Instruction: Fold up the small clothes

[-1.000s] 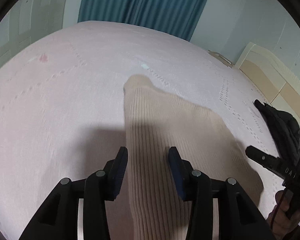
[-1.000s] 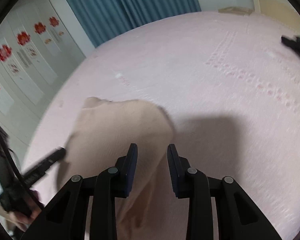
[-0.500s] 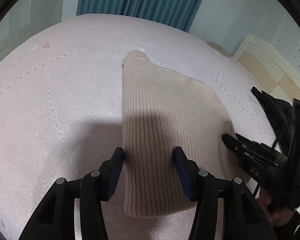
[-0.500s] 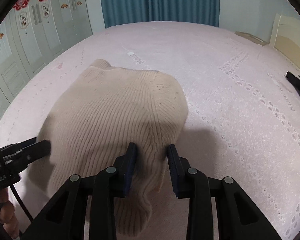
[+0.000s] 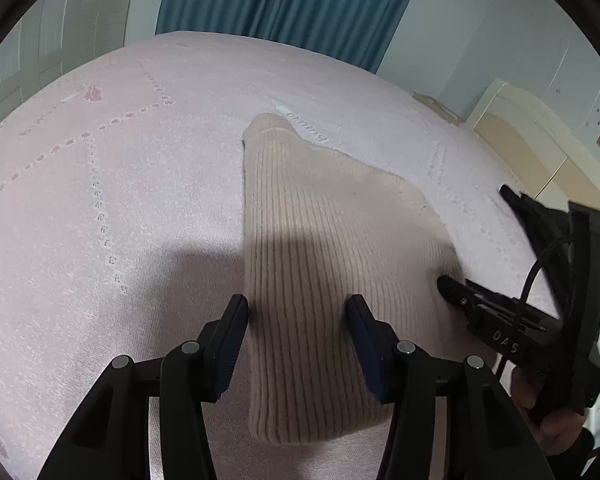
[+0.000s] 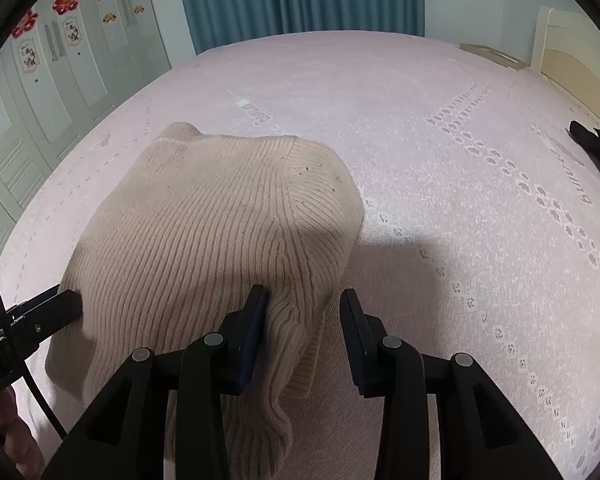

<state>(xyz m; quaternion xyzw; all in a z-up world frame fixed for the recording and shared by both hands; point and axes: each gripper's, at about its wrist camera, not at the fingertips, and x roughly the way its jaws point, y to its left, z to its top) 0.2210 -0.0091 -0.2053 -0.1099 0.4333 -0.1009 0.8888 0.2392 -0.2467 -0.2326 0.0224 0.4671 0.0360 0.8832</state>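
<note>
Left wrist view: my left claw (image 5: pixel 296 330) stands released over the beige knit sweater (image 5: pixel 320 248), folded on the pink bed (image 5: pixel 100 200). My right claw (image 6: pixel 303 322) is released, sweater hem between its fingers.

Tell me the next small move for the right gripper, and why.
Probably back the right gripper away: its fingers stand open, and the beige ribbed knit garment already lies doubled on the pink bedspread, a loose fold bunched between them.

You've got a beige ribbed knit garment (image 6: pixel 216 236) lying folded on the pink bedspread (image 6: pixel 440 128) — one cuffed end bunched nearest you.
</note>
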